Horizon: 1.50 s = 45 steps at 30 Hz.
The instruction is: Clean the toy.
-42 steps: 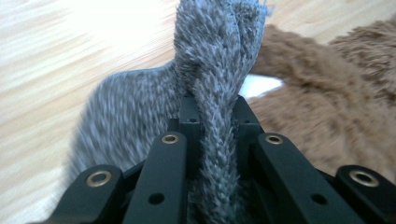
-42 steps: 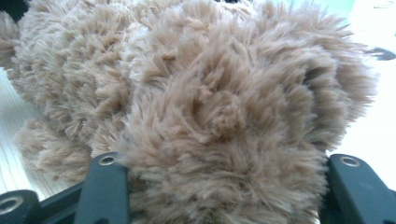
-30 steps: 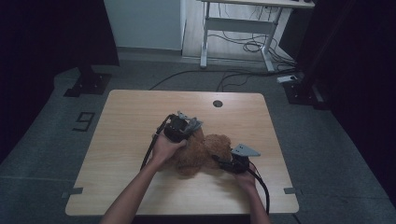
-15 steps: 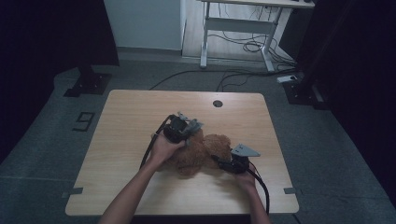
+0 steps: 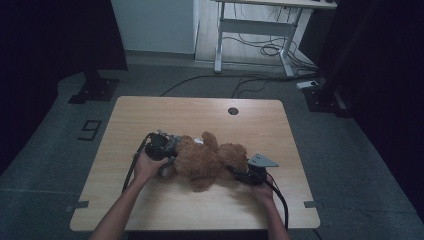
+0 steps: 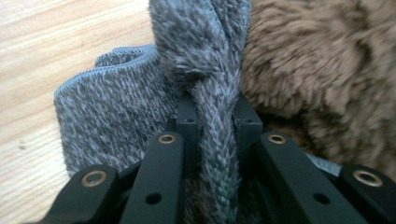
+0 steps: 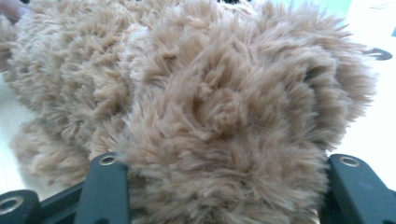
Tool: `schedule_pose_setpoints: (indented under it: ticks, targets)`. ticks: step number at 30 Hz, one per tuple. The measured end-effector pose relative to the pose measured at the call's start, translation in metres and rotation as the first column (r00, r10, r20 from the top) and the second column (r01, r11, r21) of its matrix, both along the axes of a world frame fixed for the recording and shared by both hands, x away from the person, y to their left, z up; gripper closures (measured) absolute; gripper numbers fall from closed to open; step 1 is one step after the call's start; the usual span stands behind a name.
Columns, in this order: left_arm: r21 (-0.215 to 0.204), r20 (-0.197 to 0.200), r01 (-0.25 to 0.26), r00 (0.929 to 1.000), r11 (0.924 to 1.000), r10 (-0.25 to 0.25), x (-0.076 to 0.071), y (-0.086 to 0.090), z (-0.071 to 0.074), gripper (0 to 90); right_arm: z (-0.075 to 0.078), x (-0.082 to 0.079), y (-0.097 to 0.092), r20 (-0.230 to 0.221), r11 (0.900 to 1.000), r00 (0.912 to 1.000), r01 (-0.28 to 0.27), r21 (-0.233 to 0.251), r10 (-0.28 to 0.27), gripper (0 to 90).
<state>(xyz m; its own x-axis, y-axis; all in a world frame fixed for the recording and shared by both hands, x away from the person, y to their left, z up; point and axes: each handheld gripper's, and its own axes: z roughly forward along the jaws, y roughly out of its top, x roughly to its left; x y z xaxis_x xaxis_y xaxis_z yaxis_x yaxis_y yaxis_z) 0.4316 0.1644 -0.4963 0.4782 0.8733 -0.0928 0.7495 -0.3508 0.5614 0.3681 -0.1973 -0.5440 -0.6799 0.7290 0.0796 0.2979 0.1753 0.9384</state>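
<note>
Left gripper (image 6: 215, 123): fingers clenched on grey knit garment (image 6: 112, 98), frame centre. Right gripper (image 7: 219, 186): fingers apparently grasping teddy bear (image 5: 207, 160), fur between them.

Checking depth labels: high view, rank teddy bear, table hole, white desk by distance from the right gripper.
From the right gripper:
1. Teddy bear, between its jaws, lying mid-table.
2. Table hole, near the table's far edge.
3. White desk, on the floor beyond the table.

A dim room with grey floor (image 5: 350, 150), a white wall (image 5: 150, 25) and a metal-legged desk (image 5: 260, 35) over loose cables (image 5: 265, 50).
</note>
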Motion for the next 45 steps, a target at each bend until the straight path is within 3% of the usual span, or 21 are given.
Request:
schedule_pose_setpoints:
  ticks: [3, 8, 10, 12, 14, 19, 23, 27, 29, 33, 38, 40, 41, 45]
  targets:
    - [-0.024, 0.02, -0.004, 0.9998, 0.9997, 0.004, 0.003, -0.002, 0.009, 76.9, 0.0, 0.004, 0.004, 0.011, 0.9998, 0.9998, 0.019, -0.011, -0.019, 42.7]
    - [-0.062, 0.102, 0.005, 0.9948, 0.998, 0.001, 0.006, -0.015, 0.038, 76.8, 0.002, 0.019, 0.01, 0.022, 0.9988, 0.9989, 0.042, -0.024, -0.041, 42.9]
    - [-0.104, 0.141, 0.031, 0.9899, 0.9941, -0.016, 0.007, -0.023, 0.054, 76.8, 0.003, 0.024, 0.011, 0.021, 0.9984, 0.9987, 0.046, -0.032, -0.046, 42.9]
    - [-0.111, 0.169, 0.068, 0.9844, 0.9915, -0.048, 0.011, -0.038, 0.068, 76.7, 0.003, 0.03, 0.012, 0.023, 0.9982, 0.9984, 0.052, -0.031, -0.051, 42.9]
    - [-0.107, 0.18, 0.085, 0.9815, 0.9906, -0.065, 0.016, -0.051, 0.074, 76.6, 0.003, 0.034, 0.014, 0.026, 0.998, 0.9981, 0.057, -0.029, -0.056, 42.9]
    - [-0.085, 0.149, 0.09, 0.9858, 0.9923, -0.077, 0.033, -0.078, 0.063, 75.5, 0.002, 0.042, 0.016, 0.04, 0.996, 0.9957, 0.085, -0.028, -0.083, 42.9]
    - [-0.101, 0.139, 0.09, 0.9875, 0.9908, -0.075, 0.033, -0.081, 0.047, 76.2, 0.001, 0.042, 0.016, 0.04, 0.9948, 0.9946, 0.097, -0.029, -0.096, 42.6]
    - [-0.124, 0.135, 0.101, 0.9872, 0.9871, -0.084, 0.027, -0.077, 0.045, 76.9, 0.003, 0.04, 0.015, 0.031, 0.9959, 0.9964, 0.08, -0.043, -0.079, 39.0]
    - [-0.102, 0.156, 0.114, 0.983, 0.9883, -0.097, 0.02, -0.078, 0.043, 77.3, 0.004, 0.039, 0.014, 0.03, 0.9963, 0.9968, 0.075, -0.04, -0.074, 37.6]
    - [-0.023, 0.22, 0.143, 0.9661, 0.9895, -0.134, 0.001, -0.083, 0.04, 78.2, 0.005, 0.036, 0.015, 0.019, 0.9959, 0.9968, 0.079, -0.044, -0.078, 34.8]
    - [-0.042, 0.248, 0.16, 0.9578, 0.9862, -0.145, -0.016, -0.08, 0.038, 78.6, 0.009, 0.028, 0.015, -0.002, 0.9932, 0.996, 0.089, -0.075, -0.089, 24.8]
    - [-0.04, 0.268, 0.17, 0.9511, 0.9847, -0.153, -0.025, -0.08, 0.036, 78.9, 0.011, 0.025, 0.014, -0.012, 0.9915, 0.9954, 0.094, -0.09, -0.095, 21.0]
    - [-0.024, 0.284, 0.179, 0.9443, 0.9835, -0.165, -0.032, -0.081, 0.034, 79.0, 0.012, 0.023, 0.014, -0.015, 0.9907, 0.9949, 0.098, -0.095, -0.1, 19.5]
    - [-0.027, 0.305, 0.19, 0.9365, 0.9814, -0.173, -0.045, -0.079, 0.032, 79.2, 0.015, 0.014, 0.011, -0.033, 0.9896, 0.9952, 0.088, -0.114, -0.092, 12.9]
